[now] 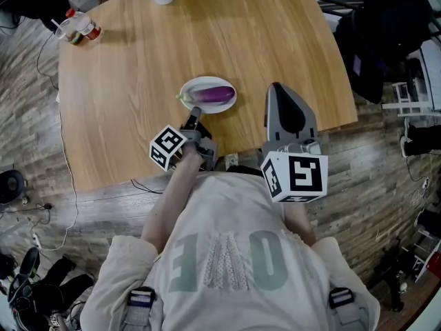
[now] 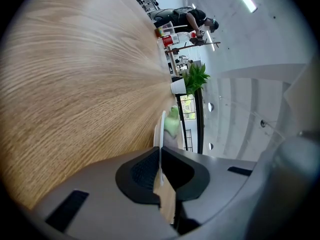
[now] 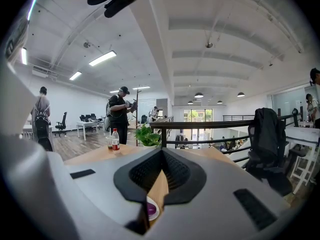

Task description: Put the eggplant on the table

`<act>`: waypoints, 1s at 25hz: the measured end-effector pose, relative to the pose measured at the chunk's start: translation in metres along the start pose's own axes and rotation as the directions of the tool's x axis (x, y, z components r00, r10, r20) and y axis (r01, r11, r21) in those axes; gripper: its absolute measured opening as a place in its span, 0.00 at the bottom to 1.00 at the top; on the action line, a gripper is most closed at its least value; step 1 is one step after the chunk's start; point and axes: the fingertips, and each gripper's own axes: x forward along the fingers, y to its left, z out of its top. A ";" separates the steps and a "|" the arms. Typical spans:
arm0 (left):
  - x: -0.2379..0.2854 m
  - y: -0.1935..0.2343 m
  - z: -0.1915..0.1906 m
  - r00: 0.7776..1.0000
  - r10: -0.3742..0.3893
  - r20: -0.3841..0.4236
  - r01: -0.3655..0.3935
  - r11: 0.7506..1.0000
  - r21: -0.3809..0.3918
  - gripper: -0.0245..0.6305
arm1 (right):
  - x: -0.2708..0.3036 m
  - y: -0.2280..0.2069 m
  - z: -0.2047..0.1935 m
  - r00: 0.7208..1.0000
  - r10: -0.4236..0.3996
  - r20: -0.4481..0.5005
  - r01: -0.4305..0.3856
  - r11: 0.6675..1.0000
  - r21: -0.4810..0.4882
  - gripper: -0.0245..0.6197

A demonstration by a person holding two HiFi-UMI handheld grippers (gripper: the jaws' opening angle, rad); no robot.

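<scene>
Head view: the eggplant (image 1: 215, 95) lies on a plate (image 1: 207, 81) on the table (image 1: 138, 81). The left gripper (image 1: 195, 116) meets the plate's near rim; the right gripper (image 1: 284, 98) is beside it. The shirt (image 1: 227, 254) shows an E and an O.

Left gripper view: the jaws pinch the rim.

Right gripper view: the jaws are together, empty. The label on 1 bottle (image 3: 115, 139) is unreadable.

table (image 1: 138, 81): matt wood, fine grain | eggplant (image 1: 215, 94): glossy smooth skin | plate (image 1: 189, 87): smooth, slight gloss | left gripper (image 2: 160, 154): matt grey plastic, ribbed black pads (image 2: 143, 171)
</scene>
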 end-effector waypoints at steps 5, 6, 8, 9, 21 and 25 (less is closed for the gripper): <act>0.000 0.003 0.001 1.000 0.010 0.005 -0.010 1.000 -0.004 0.07 | 0.000 0.001 -0.001 1.000 -0.001 -0.002 0.001 1.000 0.003 0.07; 0.000 0.004 0.000 1.000 0.014 0.005 -0.014 1.000 -0.002 0.07 | 0.000 0.000 -0.002 1.000 -0.002 -0.002 0.002 1.000 0.003 0.07; 0.000 0.005 0.000 1.000 0.024 0.007 -0.024 1.000 -0.002 0.07 | -0.001 -0.001 -0.003 1.000 -0.004 -0.003 0.004 1.000 0.005 0.07; 0.000 0.006 -0.001 0.999 0.031 0.008 -0.031 1.000 -0.003 0.07 | -0.002 -0.002 -0.003 1.000 -0.006 -0.004 0.006 1.000 0.006 0.07; 0.008 0.014 -0.011 0.996 0.080 -0.043 -0.081 0.997 -0.008 0.07 | -0.005 -0.009 -0.006 1.000 -0.028 -0.014 0.028 1.000 0.008 0.07; 0.009 0.015 -0.012 0.996 0.075 -0.046 -0.076 0.997 -0.020 0.07 | -0.006 -0.011 -0.008 0.999 -0.031 -0.018 0.031 0.999 0.008 0.07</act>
